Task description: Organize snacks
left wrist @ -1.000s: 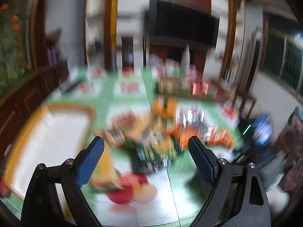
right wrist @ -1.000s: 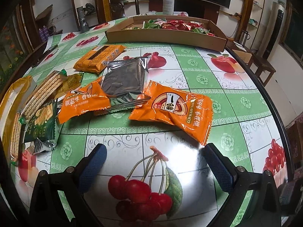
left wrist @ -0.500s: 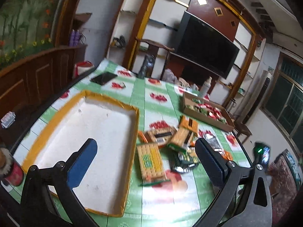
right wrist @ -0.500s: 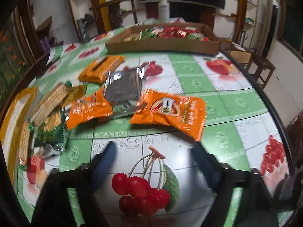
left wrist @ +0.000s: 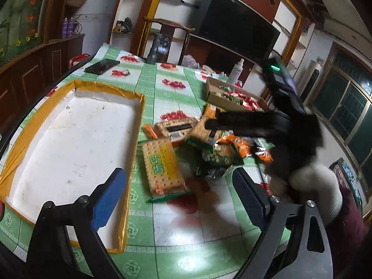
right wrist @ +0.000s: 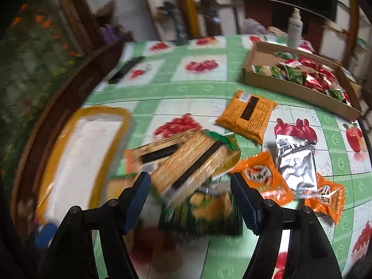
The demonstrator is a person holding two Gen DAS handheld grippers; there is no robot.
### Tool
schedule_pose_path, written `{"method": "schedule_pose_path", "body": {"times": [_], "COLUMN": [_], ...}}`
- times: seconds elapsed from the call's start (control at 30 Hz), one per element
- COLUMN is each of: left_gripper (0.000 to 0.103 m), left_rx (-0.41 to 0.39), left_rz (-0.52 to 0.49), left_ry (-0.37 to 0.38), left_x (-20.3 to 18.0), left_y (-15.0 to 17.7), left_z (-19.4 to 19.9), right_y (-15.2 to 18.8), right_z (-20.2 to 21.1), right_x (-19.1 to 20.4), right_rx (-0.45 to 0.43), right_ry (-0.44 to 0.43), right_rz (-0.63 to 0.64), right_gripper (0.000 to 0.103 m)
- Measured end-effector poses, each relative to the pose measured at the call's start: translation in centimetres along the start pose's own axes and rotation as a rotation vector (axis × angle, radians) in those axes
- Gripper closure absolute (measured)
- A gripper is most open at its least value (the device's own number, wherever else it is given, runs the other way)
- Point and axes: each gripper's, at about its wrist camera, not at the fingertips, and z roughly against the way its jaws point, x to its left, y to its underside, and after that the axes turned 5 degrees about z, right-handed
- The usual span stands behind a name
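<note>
A pile of snack packs lies mid-table: cracker packs [left wrist: 162, 167] [right wrist: 195, 162], a green pack [right wrist: 207, 211], orange packs [right wrist: 262, 181] and a silver pack [right wrist: 295, 162]. An orange-edged white tray [left wrist: 76, 137] lies left of the pile, holding nothing. My left gripper [left wrist: 181, 195] is open and empty above the table's near edge, before the cracker pack. My right gripper [right wrist: 189, 195] is open, hovering over the pile with its jaws either side of a cracker pack; it shows in the left wrist view [left wrist: 255, 121] reaching in from the right.
A cardboard box [right wrist: 300, 90] of red and green snack packets stands at the back right, with a white spray bottle [right wrist: 295, 29] behind it. Another orange pack [right wrist: 247, 114] lies apart. A phone [left wrist: 102, 66] lies at the far left. Chairs and a TV stand behind.
The right gripper swung left from the orange packs to above the cracker packs. The left wrist view steadied on the tray and pile, and the right gripper has entered it.
</note>
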Motion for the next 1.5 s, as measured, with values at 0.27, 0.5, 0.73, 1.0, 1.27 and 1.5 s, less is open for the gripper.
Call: {"method": "schedule_pose_path", "body": {"times": [0.27, 0.5, 0.73, 1.0, 1.27, 1.5], "left_gripper": [0.010, 0.019, 0.019, 0.019, 0.019, 0.019], "left_rx": [0.040, 0.086, 0.182, 0.220, 0.294, 0.270], "left_rz": [0.005, -0.010, -0.076, -0.107, -0.131, -0.039], "left_ry": [0.022, 0.027, -0.044, -0.176, -0.127, -0.137], "left_x": [0.6, -0.2, -1.3, -2.0, -2.9, -1.6], "left_y": [0.0, -0.7, -1.1, -1.2, 0.2, -1.0], "left_z": [-0.6, -2.3, -5.8, -8.2, -9.1, -8.9], "right_y": [-0.7, 0.9, 3.7, 5.8, 6.6, 6.6], "right_z": [-4.2, -3.2, -1.2, 0.7, 1.9, 0.6], "right_x": [-0.1, -2.0, -3.0, -3.2, -2.8, -2.5], "right_rx": [0.085, 0.083, 0.046, -0.005, -0.042, -0.016], "right_ry": [0.067, 0.000, -0.067, -0.154, -0.203, -0.292], "right_rz": [-0.061, -0.069, -0.046, -0.029, 0.033, -0.001], "right_gripper": [0.042, 0.074, 0.075, 0.076, 0.075, 0.053]}}
